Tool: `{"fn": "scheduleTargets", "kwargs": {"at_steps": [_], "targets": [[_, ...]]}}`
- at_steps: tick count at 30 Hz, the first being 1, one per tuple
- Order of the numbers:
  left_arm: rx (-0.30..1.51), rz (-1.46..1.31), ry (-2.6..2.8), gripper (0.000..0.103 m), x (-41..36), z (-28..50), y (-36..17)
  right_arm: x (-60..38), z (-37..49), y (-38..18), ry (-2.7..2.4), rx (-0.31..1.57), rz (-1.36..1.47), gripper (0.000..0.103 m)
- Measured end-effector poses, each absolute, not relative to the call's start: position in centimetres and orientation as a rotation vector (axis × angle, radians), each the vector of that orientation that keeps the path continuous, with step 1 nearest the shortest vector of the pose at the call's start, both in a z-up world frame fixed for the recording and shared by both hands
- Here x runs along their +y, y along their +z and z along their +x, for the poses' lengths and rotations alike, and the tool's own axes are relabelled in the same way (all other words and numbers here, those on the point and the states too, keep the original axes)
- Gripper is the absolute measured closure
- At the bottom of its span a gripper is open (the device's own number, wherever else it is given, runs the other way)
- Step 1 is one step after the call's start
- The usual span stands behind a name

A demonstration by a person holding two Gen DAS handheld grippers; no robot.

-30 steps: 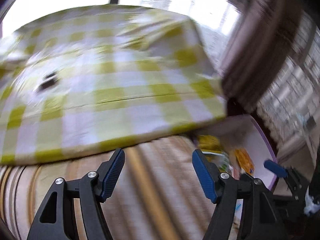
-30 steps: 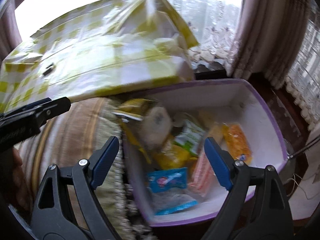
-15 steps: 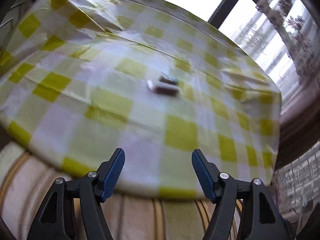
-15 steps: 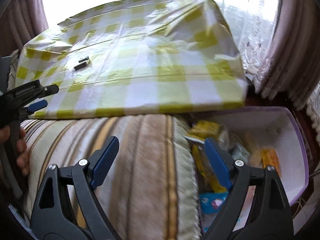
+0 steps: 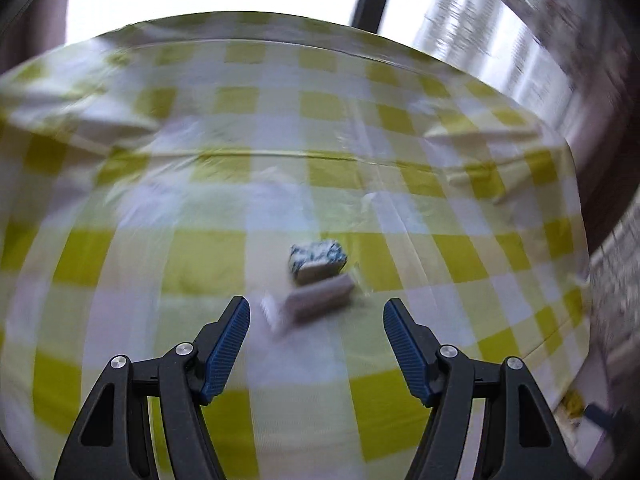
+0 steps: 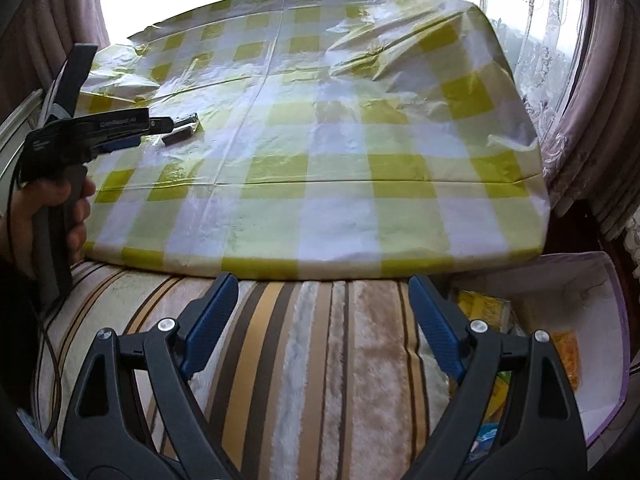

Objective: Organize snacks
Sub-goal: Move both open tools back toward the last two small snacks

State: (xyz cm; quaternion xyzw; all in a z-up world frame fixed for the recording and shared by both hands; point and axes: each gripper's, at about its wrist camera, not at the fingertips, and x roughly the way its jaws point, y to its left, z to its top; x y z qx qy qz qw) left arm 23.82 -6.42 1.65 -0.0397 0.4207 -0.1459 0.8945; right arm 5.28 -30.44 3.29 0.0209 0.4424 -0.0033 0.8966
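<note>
The left gripper [image 5: 316, 320] has its two blue fingers [image 5: 226, 346] spread apart and nothing is between them. Just ahead of the fingers, on the yellow checked tablecloth [image 5: 400, 140], lie two small things close together: a pale flat bar [image 5: 320, 300] and, just behind it, a small packet [image 5: 318, 256] with a blue and white pattern. The picture is blurred, so I cannot tell if the two touch each other. In the right wrist view this same gripper is at the left side, held by a hand [image 6: 56, 216], with its tip over these small things.

The right gripper [image 6: 324, 320] is also released, with its fingers wide and empty. It hangs over a striped plush cover [image 6: 300, 360] in front of the table. At its right side stands a white box [image 6: 600, 380] with a purple rim, and several snack packs [image 6: 484, 308] are inside, only partly in view.

I judge that the step in hand is the reach of the left gripper for the small things on the tablecloth. The next move needs the fingers lowered around one piece only and then closed. The bar is flat and low, so the fingers must come near to the cloth, and the thin plastic cloth may be pinched together with it.
</note>
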Motion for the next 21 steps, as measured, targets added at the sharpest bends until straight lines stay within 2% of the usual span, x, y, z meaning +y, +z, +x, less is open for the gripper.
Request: {"fn": "scheduleTargets", "kwargs": {"at_steps": [5,7,8,12,16,19,20,21], "targets": [[0.87,-0.023,-0.377,0.035,-6.7,25.4,1.2,-30.2,6.0,2.7,-0.007,0.937,0.042,0.015],[0.894,-0.015,-0.394,0.042,-6.7,26.1,0.7,-30.0,6.2,2.6,-0.011,0.94,0.033,0.015],[0.91,-0.01,-0.405,0.05,-6.8,26.4,0.4,-29.9,6.3,2.6,-0.012,0.942,0.03,0.015],[0.897,0.013,-0.445,0.058,-7.0,25.9,0.3,-29.5,6.8,2.4,-0.017,0.952,0.019,0.015],[0.878,0.08,-0.451,0.061,-7.7,24.5,0.2,-29.1,7.4,2.3,-0.024,0.956,0.006,0.015],[0.86,0.165,-0.42,0.074,-8.8,23.8,0.1,-28.7,7.9,2.4,-0.025,0.955,-0.007,0.015],[0.858,0.17,-0.428,0.083,-9.0,23.7,0.1,-28.5,8.3,2.5,-0.026,0.953,-0.015,0.015],[0.86,0.164,-0.442,0.086,-9.1,23.5,0.1,-28.3,8.6,2.5,-0.028,0.951,-0.022,0.015]]}}
